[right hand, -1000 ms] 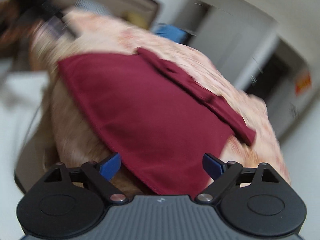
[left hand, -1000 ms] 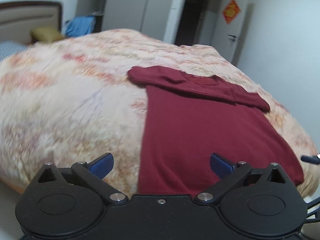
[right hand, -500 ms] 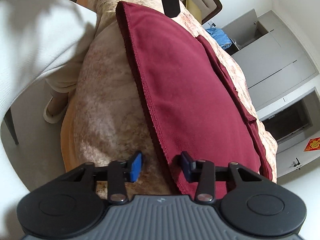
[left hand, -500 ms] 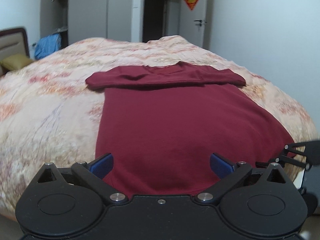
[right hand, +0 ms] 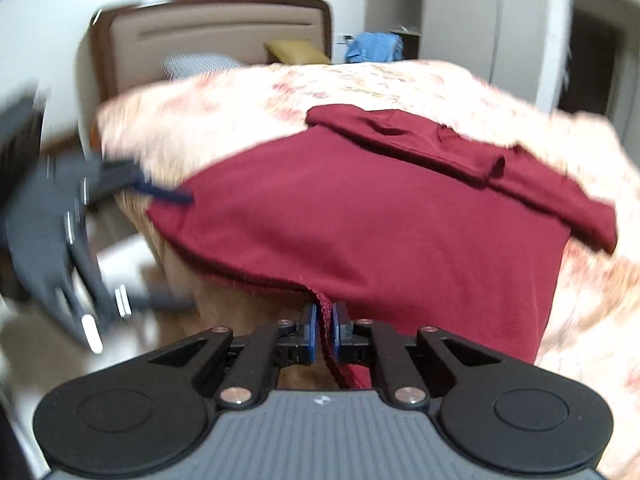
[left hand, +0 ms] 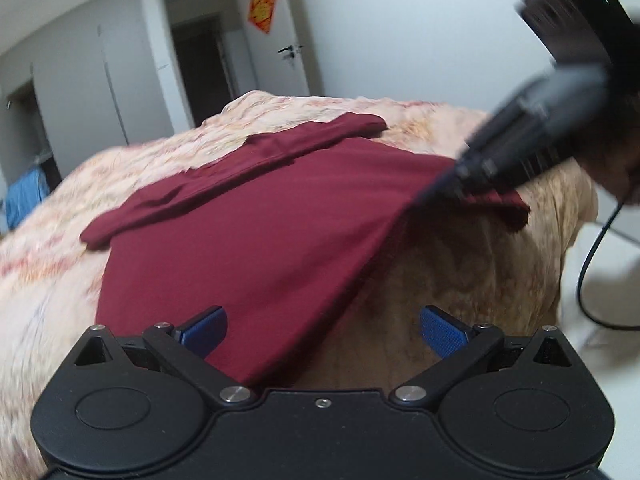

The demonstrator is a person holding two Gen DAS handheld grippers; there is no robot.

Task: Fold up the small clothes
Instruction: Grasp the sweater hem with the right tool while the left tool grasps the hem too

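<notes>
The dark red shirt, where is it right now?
The dark red shirt lies spread on the floral bedspread at the foot of the bed, its near hem pinched in the right hand-held gripper.

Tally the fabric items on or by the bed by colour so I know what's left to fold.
Dark red: 1, the shirt, its hem pinched in the right gripper
Blue: 1, the cloth beyond the bed
Mustard: 1, the pillow
Grey patterned: 1, the pillow
Floral: 1, the quilt
Total: 5
</notes>
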